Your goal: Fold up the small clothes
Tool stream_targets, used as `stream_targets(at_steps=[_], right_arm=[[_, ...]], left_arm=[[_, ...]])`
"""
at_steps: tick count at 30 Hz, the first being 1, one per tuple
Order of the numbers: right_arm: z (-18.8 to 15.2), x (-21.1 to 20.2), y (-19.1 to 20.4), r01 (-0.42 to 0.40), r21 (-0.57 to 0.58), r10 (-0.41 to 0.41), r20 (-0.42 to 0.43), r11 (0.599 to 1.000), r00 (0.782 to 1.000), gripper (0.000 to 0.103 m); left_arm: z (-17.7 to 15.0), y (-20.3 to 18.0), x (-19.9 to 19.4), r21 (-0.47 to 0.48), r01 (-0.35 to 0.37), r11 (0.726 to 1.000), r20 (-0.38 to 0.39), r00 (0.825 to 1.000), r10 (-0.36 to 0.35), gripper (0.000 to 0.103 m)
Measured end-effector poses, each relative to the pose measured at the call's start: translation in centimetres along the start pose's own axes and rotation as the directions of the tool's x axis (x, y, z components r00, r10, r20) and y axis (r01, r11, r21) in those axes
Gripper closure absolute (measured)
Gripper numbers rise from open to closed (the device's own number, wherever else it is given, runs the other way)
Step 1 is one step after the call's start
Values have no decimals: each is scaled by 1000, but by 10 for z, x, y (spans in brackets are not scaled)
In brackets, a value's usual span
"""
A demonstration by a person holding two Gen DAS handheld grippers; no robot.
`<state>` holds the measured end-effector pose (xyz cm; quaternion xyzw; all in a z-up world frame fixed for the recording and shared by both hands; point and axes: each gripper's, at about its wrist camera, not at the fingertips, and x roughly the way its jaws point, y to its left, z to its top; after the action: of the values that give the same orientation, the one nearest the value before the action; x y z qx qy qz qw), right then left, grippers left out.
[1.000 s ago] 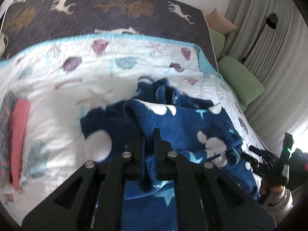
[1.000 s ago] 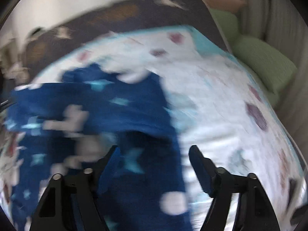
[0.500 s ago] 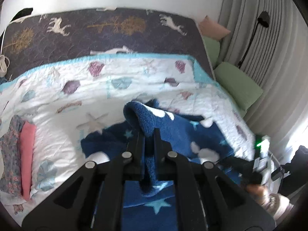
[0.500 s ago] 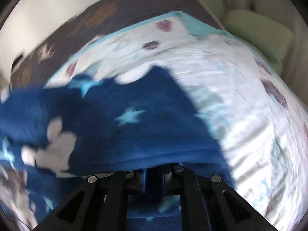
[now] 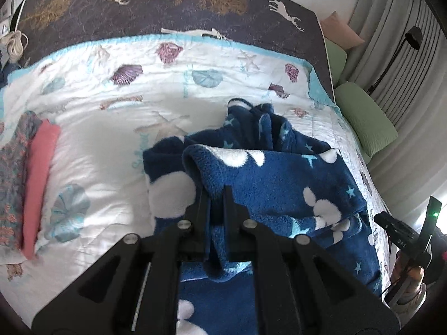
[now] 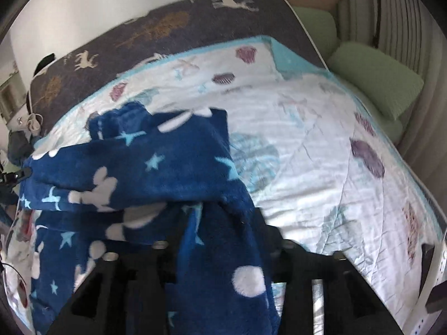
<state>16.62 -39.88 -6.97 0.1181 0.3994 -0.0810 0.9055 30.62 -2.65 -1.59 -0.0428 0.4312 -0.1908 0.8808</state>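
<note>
A dark blue fleece garment [image 5: 279,184] with white shapes and light blue stars lies bunched on the white shell-print quilt [image 5: 111,150]. My left gripper [image 5: 216,195] is shut on a rolled edge of the fleece and holds it raised. In the right wrist view the same fleece [image 6: 156,173] drapes over my right gripper [image 6: 218,223] and hides its fingertips; the fabric hangs from it, lifted off the bed. The right gripper also shows at the far right of the left wrist view [image 5: 402,237].
Folded clothes, one pink [image 5: 39,181] and one patterned [image 5: 11,178], lie at the quilt's left edge. A dark deer-print blanket [image 5: 167,5] covers the far part of the bed. Green cushions [image 5: 363,117] and grey curtains [image 5: 413,83] are to the right.
The right gripper has shut on the fleece and lifted it. The left gripper kept its hold, and the raised edge has moved a little toward the far side.
</note>
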Motion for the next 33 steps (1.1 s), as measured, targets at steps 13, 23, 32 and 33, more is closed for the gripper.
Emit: stream_targets(at_steps=[13, 23, 32, 33], right_arm=[[2, 15, 29, -32, -111, 32, -2, 993, 999, 42], [101, 76, 122, -312, -93, 305, -83, 945, 949, 42], [123, 133, 142, -449, 80, 456, -159, 890, 876, 42], [125, 135, 146, -441, 62, 445, -161, 895, 881, 42]], left_arm=[[-34, 38, 44, -56, -176, 983, -134, 977, 167, 91], [46, -54, 74, 41, -1, 999, -13, 1000, 2, 48], [61, -35, 134, -127, 141, 982, -51, 988, -149, 80], [62, -38, 136, -123, 142, 982, -48, 988, -149, 76]])
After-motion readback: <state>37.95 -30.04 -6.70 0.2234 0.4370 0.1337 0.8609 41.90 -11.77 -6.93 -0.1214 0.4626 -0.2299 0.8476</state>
